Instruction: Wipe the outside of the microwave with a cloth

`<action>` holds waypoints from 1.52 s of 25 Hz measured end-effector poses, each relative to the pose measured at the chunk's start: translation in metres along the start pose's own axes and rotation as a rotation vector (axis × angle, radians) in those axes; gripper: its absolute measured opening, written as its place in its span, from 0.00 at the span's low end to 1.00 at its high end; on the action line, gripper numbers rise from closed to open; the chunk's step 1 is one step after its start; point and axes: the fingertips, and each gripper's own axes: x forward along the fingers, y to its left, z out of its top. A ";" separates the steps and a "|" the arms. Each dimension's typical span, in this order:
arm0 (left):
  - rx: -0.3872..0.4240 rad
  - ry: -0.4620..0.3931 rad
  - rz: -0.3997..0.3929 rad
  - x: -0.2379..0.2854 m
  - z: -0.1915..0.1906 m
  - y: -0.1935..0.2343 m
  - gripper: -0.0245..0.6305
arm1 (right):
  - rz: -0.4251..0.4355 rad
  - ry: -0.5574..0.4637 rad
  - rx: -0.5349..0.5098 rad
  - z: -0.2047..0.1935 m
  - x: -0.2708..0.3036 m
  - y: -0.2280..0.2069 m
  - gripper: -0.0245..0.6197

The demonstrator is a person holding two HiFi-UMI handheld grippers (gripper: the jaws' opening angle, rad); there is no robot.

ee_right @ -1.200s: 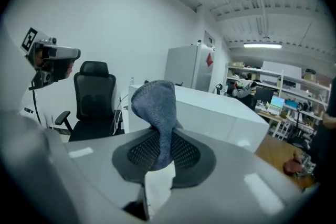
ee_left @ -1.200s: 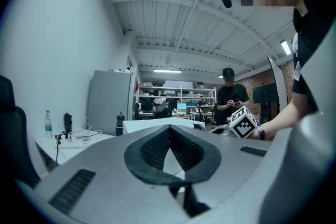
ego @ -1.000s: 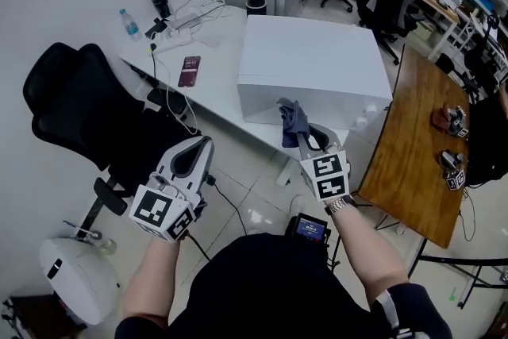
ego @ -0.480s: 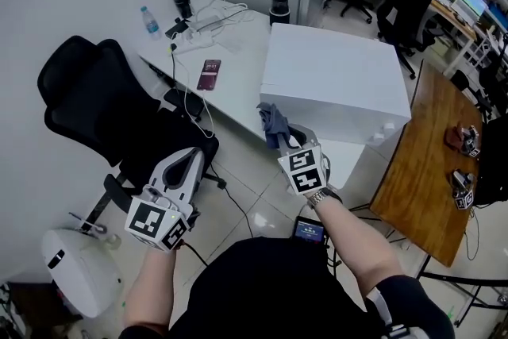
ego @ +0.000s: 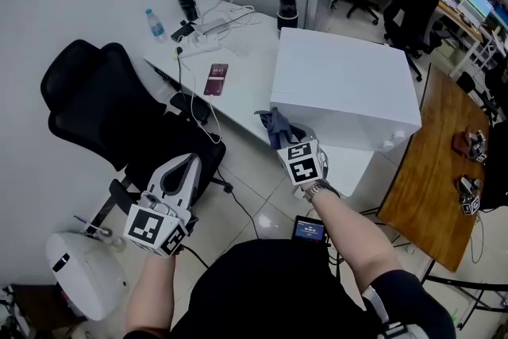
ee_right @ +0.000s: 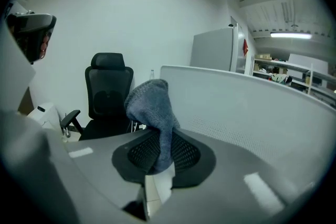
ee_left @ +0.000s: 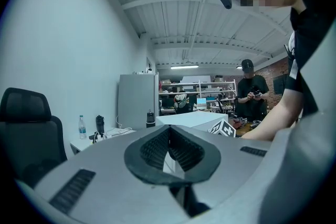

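Observation:
The white microwave [ego: 341, 83] stands on the white desk [ego: 238, 91]. My right gripper [ego: 286, 140] is shut on a grey-blue cloth [ego: 275, 126], which stands up out of the jaws beside the microwave's near left corner. In the right gripper view the cloth [ee_right: 152, 105] is pinched between the pads, with the microwave's white wall [ee_right: 252, 107] close on the right. My left gripper [ego: 184, 164] is shut and holds nothing, low at the left over the floor, well away from the microwave. In the left gripper view the microwave [ee_left: 191, 119] shows beyond the left gripper [ee_left: 169, 147].
A black office chair [ego: 103, 107] stands left of the desk. A red phone [ego: 216, 78], a water bottle [ego: 155, 25] and cables lie on the desk. A wooden table [ego: 432, 163] is at the right. A white round device [ego: 79, 274] sits on the floor. A person [ee_left: 251, 94] stands far off.
My right gripper has carried the cloth left along the microwave's front to its near left corner. The left gripper has shifted slightly and stays shut.

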 end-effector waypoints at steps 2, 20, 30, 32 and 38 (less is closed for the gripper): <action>-0.001 0.001 0.000 0.001 -0.001 0.004 0.04 | -0.003 0.009 0.013 -0.002 0.003 -0.003 0.11; 0.002 0.002 -0.138 0.040 0.004 -0.026 0.04 | -0.139 0.054 0.062 -0.029 -0.045 -0.071 0.11; 0.013 0.000 -0.194 0.069 0.015 -0.067 0.04 | -0.208 0.071 0.113 -0.055 -0.084 -0.126 0.11; 0.015 0.003 -0.203 0.075 0.018 -0.077 0.04 | -0.217 0.078 0.124 -0.060 -0.092 -0.137 0.11; 0.021 0.011 -0.209 0.090 0.026 -0.108 0.04 | -0.233 0.088 0.157 -0.078 -0.115 -0.169 0.11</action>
